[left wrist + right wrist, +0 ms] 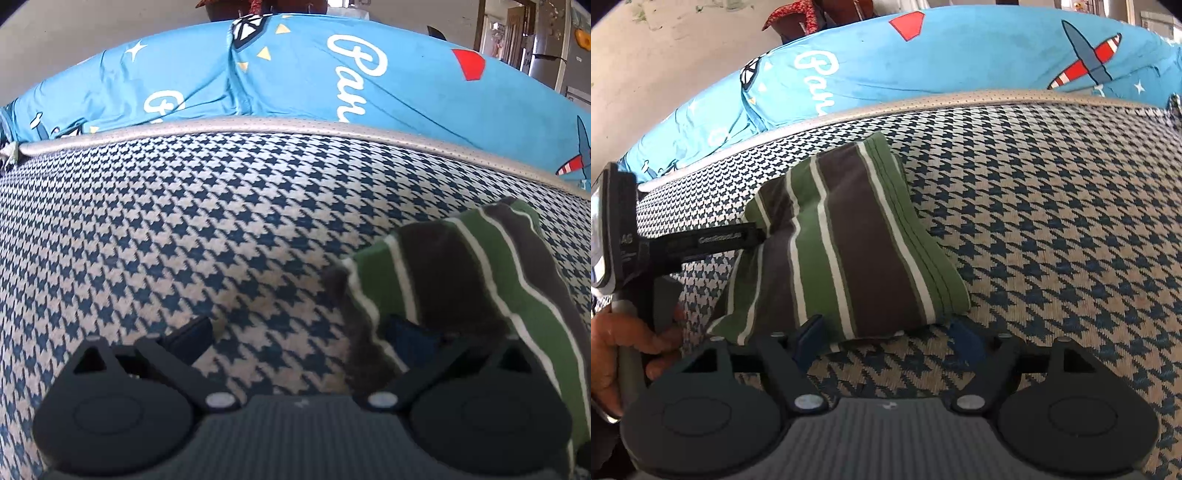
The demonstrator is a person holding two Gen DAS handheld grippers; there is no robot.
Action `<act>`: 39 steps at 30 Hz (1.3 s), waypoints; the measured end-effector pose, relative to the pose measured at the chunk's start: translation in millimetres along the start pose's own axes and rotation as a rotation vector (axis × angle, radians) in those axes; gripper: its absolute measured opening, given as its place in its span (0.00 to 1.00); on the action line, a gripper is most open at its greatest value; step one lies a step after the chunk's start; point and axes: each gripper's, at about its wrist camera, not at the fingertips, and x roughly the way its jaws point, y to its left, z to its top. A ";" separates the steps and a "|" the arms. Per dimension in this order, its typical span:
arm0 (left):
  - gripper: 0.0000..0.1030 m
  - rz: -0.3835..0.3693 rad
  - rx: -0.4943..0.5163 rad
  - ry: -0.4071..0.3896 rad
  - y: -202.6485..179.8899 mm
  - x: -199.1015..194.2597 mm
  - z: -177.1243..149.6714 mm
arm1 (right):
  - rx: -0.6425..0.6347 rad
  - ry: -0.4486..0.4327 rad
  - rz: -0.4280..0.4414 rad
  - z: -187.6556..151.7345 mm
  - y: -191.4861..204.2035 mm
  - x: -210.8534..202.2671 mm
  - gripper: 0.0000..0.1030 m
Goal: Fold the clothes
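A folded garment (pixel 849 236) with green, brown and white stripes lies on the houndstooth cushion (pixel 1052 221). My right gripper (pixel 886 334) stands open just in front of it, with the garment's near edge between the two blue pads and no pad pressing on it. In the left wrist view the garment (pixel 472 280) fills the lower right, and its edge hangs over the right finger of my left gripper (pixel 299 339), which is open over bare cushion (pixel 184 229). From the right wrist view, the left gripper (pixel 755 234) reaches the garment's left edge.
A bright blue sheet (pixel 295 74) printed with planes and white lettering lies beyond the cushion's grey piped rim (pixel 295 127). A person's hand (pixel 624 350) holds the left gripper's handle. A wall and a doorway (pixel 517 37) stand behind.
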 end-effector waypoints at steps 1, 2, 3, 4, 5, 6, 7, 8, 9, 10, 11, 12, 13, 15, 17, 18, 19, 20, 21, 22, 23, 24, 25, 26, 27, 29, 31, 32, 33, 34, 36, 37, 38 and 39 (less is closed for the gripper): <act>1.00 0.002 -0.001 0.001 2.0 -0.9 -0.3 | 0.007 0.000 0.001 0.0 -1.1 0.0 0.75; 1.00 0.008 0.004 0.000 1.9 -2.2 -0.9 | 0.011 -0.001 0.004 -0.1 -1.8 0.0 0.77; 1.00 0.012 0.009 -0.001 1.6 -4.0 -1.9 | 0.015 -0.003 0.009 -0.5 -2.2 0.3 0.78; 1.00 0.015 0.012 -0.001 1.6 -5.9 -2.9 | 0.018 -0.005 0.014 -1.0 -2.5 0.6 0.80; 1.00 0.018 0.015 -0.002 1.5 -7.8 -4.0 | 0.022 -0.009 0.017 -1.3 -1.7 1.2 0.82; 1.00 0.019 0.016 0.000 1.6 -9.7 -4.4 | 0.024 -0.013 0.017 -1.8 -0.9 1.8 0.83; 1.00 0.017 0.013 0.003 2.0 -11.5 -4.1 | 0.021 -0.016 0.015 -2.0 0.8 2.4 0.84; 1.00 0.017 0.009 0.005 2.9 -14.6 -4.2 | 0.016 -0.018 0.013 -2.0 2.8 3.0 0.85; 1.00 0.014 0.003 0.002 3.7 -19.3 -4.9 | 0.008 -0.021 0.010 -2.5 4.4 3.2 0.86; 1.00 0.006 -0.002 -0.007 4.4 -24.2 -5.7 | 0.000 -0.025 0.008 -3.4 5.9 3.3 0.87; 1.00 -0.002 -0.006 -0.015 5.0 -29.1 -6.4 | -0.006 -0.030 0.004 -4.7 7.5 3.5 0.89; 1.00 -0.011 -0.009 -0.024 5.0 -33.9 -7.3 | -0.011 -0.035 0.000 -6.1 9.0 3.7 0.90; 1.00 -0.024 -0.007 -0.036 4.0 -38.4 -8.4 | -0.027 -0.030 -0.004 -6.8 11.4 4.1 0.92; 1.00 -0.039 0.005 -0.056 0.2 -47.2 -12.4 | -0.062 -0.017 -0.012 -7.1 15.1 4.8 0.93; 1.00 -0.044 0.035 -0.061 -6.5 -51.6 -16.7 | -0.094 -0.011 -0.018 -6.7 16.4 5.3 0.93; 1.00 -0.044 0.053 -0.054 -10.3 -52.0 -19.4 | -0.093 -0.014 -0.022 -6.1 15.6 5.0 0.93; 1.00 -0.044 0.069 -0.043 -13.8 -51.8 -22.0 | -0.088 -0.020 -0.027 -5.3 14.3 4.6 0.93; 1.00 -0.043 0.080 -0.028 -16.5 -50.3 -24.5 | -0.082 -0.026 -0.032 -4.5 13.0 4.2 0.93; 1.00 -0.039 0.089 -0.012 -19.1 -48.4 -27.0 | -0.076 -0.024 -0.031 -3.3 11.7 4.2 0.93; 1.00 -0.036 0.095 -0.003 -21.1 -47.8 -29.8 | -0.066 -0.019 -0.029 -2.3 10.2 4.3 0.93; 1.00 -0.035 0.096 -0.007 -22.0 -49.1 -33.1 | -0.055 -0.018 -0.028 -1.6 8.5 4.1 0.93; 1.00 -0.034 0.096 -0.011 -22.3 -50.4 -35.2 | -0.045 -0.018 -0.027 -0.9 6.6 3.9 0.93; 1.00 -0.033 0.094 -0.009 -22.7 -52.3 -36.3 | -0.038 -0.018 -0.025 -0.4 5.3 3.4 0.93; 1.00 -0.034 0.090 -0.007 -22.9 -54.4 -37.8 | -0.035 -0.018 -0.023 -0.7 1.8 0.9 0.94; 1.00 -0.035 0.086 -0.006 -22.7 -56.8 -39.8 | -0.032 -0.018 -0.025 -0.9 0.8 -0.1 0.95; 1.00 -0.036 0.073 -0.004 -21.5 -64.5 -46.8 | -0.028 -0.017 -0.032 -1.0 2.6 -0.9 0.97; 1.00 -0.032 0.068 -0.006 -21.1 -74.9 -55.3 | -0.020 -0.017 -0.040 -0.4 3.9 -1.1 0.99; 1.00 -0.030 0.068 -0.007 -21.2 -78.6 -58.4 | -0.016 -0.017 -0.044 -0.1 4.5 -1.2 0.99; 1.00 -0.028 0.068 -0.008 -21.4 -79.8 -59.7 | -0.012 -0.018 -0.048 0.2 5.2 -1.3 1.00; 1.00 -0.027 0.067 -0.008 -21.6 -77.3 -58.4 | -0.003 -0.019 -0.049 0.5 4.7 -1.6 1.00; 1.00 -0.025 0.063 -0.008 -21.7 -77.4 -58.7 | 0.016 -0.022 -0.050 0.1 3.3 -2.5 1.00; 1.00 -0.024 0.063 -0.008 -21.6 -77.7 -59.3 | 0.025 -0.023 -0.052 0.0 2.8 -3.0 1.00; 1.00 -0.022 0.063 -0.009 -21.9 -78.3 -60.2 | 0.032 -0.023 -0.055 0.2 2.2 -3.3 1.00; 1.00 -0.020 0.064 -0.010 -22.2 -78.9 -61.1 | 0.035 -0.022 -0.056 0.4 2.2 -3.5 1.00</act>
